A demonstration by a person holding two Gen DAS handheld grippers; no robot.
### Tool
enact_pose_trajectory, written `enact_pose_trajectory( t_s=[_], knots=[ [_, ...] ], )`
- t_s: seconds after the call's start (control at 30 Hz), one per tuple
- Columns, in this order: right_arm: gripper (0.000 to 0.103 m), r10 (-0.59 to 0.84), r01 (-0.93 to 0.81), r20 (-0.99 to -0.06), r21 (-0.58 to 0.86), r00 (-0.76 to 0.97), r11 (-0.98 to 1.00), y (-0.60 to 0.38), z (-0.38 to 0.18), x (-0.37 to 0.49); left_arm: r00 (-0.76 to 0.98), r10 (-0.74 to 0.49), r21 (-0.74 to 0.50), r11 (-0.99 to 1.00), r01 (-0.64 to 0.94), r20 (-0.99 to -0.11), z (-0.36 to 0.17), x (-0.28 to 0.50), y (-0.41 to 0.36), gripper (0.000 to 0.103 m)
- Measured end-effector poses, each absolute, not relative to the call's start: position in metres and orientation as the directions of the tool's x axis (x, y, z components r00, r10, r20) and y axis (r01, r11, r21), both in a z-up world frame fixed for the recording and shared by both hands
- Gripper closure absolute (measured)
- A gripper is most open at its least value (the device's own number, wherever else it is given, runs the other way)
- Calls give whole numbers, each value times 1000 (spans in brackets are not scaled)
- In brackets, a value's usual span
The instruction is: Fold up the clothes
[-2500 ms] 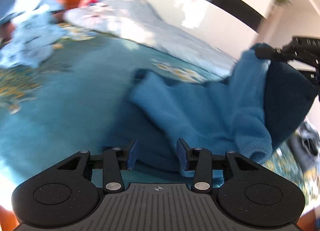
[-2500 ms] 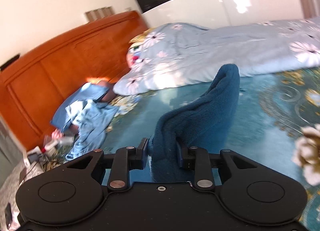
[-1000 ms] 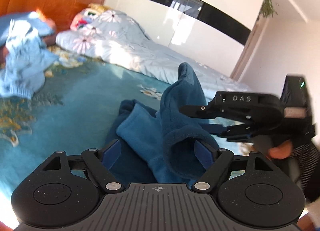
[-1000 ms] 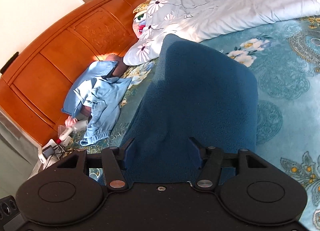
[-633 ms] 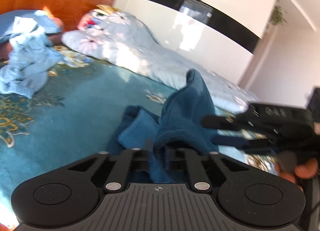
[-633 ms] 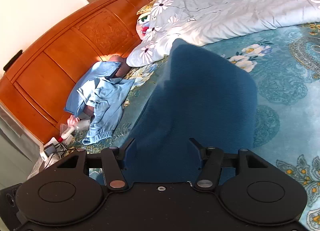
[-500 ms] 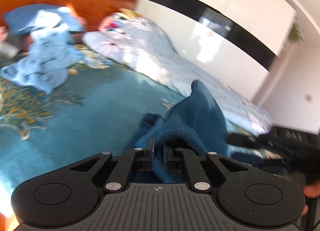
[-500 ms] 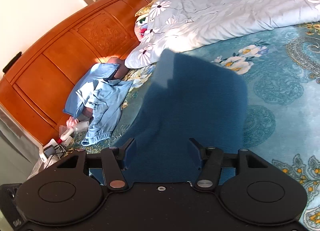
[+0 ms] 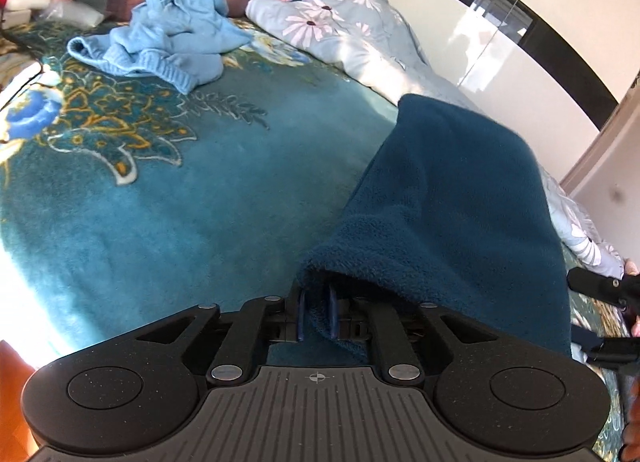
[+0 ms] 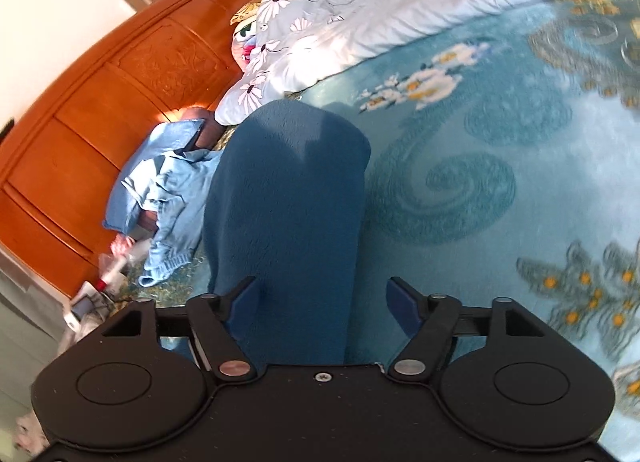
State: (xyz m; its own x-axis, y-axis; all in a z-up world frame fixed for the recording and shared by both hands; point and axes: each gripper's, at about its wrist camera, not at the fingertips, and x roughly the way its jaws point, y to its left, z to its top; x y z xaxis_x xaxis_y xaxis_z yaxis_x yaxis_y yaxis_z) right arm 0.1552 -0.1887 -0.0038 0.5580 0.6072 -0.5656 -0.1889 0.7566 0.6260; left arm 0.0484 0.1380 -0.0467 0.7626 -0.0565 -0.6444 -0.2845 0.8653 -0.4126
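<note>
We have just clamped our left hand-held gripper [image 9: 315, 312] on the hem of the dark blue fleece [image 9: 452, 206], while our right hand-held gripper [image 10: 322, 308] is opening, its pads clear of the cloth between them. The fleece hangs over the bed [image 9: 168, 198], whose cover lies bare between it and the light blue clothes [image 9: 168, 34]: room to lay it flat.

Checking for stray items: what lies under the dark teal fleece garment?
Around the dark teal fleece garment, only the patterned teal bedspread shows; whatever lies directly beneath is covered.
</note>
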Motion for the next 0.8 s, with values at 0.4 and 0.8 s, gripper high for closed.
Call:
enact_pose_trajectory(
  t_s=[0.4,0.8],
  knots=[
    [9,690,-193,-562,694,456,693,-155,-34,157,782,-97,-433,871,-233,-616,-38,29,146,68],
    [52,704,-153,-547,730,454,666,-178,-30,160,764,-63,-410,870,-273,-642,-33,9,172,59]
  ],
)
